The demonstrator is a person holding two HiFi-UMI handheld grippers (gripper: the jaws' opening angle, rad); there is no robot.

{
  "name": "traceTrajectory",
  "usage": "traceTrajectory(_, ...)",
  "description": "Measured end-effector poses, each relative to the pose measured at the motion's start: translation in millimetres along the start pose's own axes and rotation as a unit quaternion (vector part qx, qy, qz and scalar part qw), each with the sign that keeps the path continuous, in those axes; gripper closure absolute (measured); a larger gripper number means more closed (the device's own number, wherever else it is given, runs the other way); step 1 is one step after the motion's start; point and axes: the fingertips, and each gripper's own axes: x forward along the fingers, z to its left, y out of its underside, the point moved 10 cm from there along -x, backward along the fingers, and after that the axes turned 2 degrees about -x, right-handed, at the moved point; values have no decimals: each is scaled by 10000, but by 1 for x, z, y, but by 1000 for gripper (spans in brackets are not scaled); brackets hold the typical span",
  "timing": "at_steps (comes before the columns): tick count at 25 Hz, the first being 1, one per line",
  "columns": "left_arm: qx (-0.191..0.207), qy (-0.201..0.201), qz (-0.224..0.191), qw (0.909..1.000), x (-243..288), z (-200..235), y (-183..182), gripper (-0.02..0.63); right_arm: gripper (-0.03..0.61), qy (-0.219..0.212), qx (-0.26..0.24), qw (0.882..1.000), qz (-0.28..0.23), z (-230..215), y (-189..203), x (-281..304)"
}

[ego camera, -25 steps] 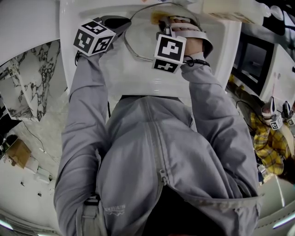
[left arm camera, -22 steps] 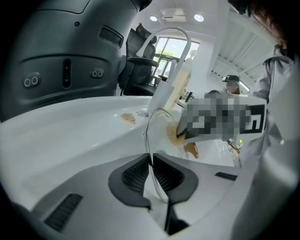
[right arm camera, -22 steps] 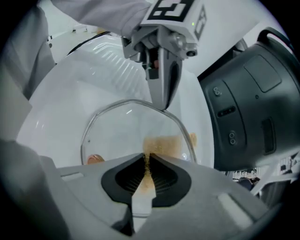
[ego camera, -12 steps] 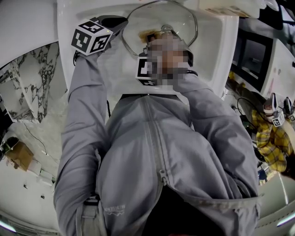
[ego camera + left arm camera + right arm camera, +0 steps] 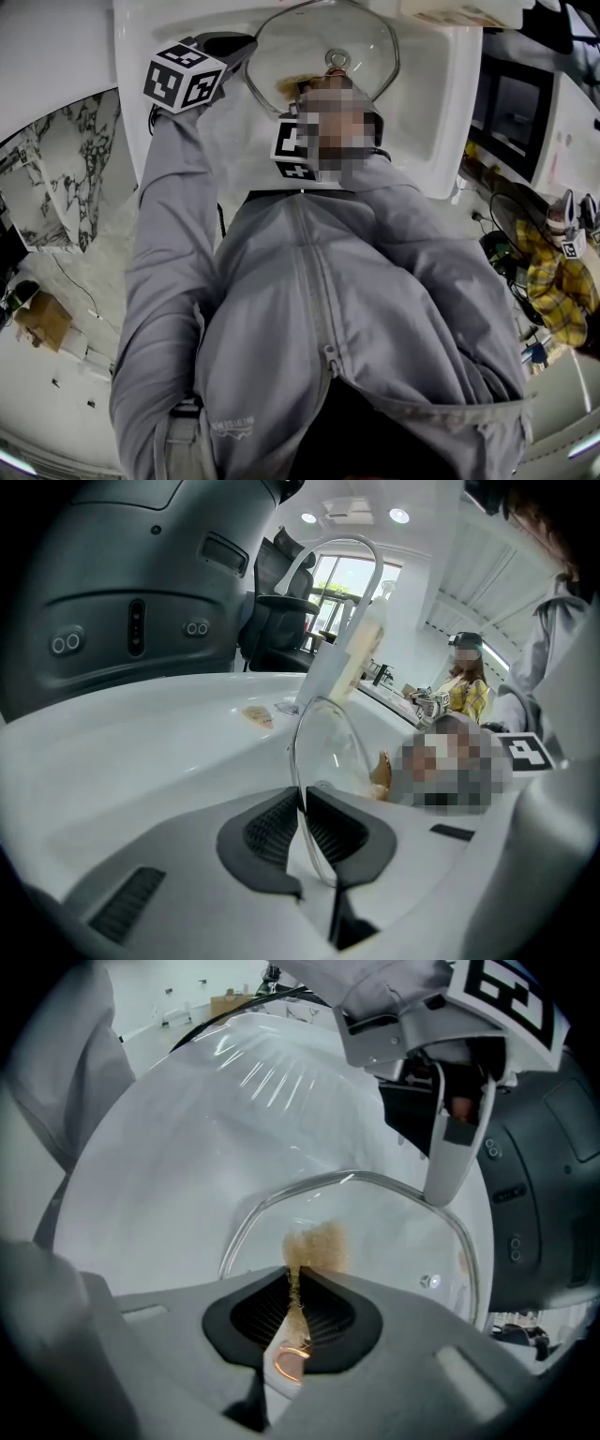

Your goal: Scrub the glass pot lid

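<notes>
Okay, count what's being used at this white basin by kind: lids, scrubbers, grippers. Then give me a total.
glass lid: 1
tan scrub pad: 1
grippers: 2 (left gripper, right gripper)
Total: 4

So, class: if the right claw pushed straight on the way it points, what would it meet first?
Probably the glass lid, just beyond the brown scrub pad it grips; depth is unclear.
</notes>
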Motion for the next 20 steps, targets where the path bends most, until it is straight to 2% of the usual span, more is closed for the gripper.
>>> traceTrajectory(6,-38,7,-44,10000,0,0,1,583,549,-492,543,9973,-61,29,3,16)
traceTrajectory(12,-78,-34,-93,9999,-2,1,2,583,549,-1329,1250,9831,-167,50,20,37)
traceTrajectory(20,100,-310,-73,9994,-4,-6,1,581,549,-1565,1341,9785,68,62,49,47)
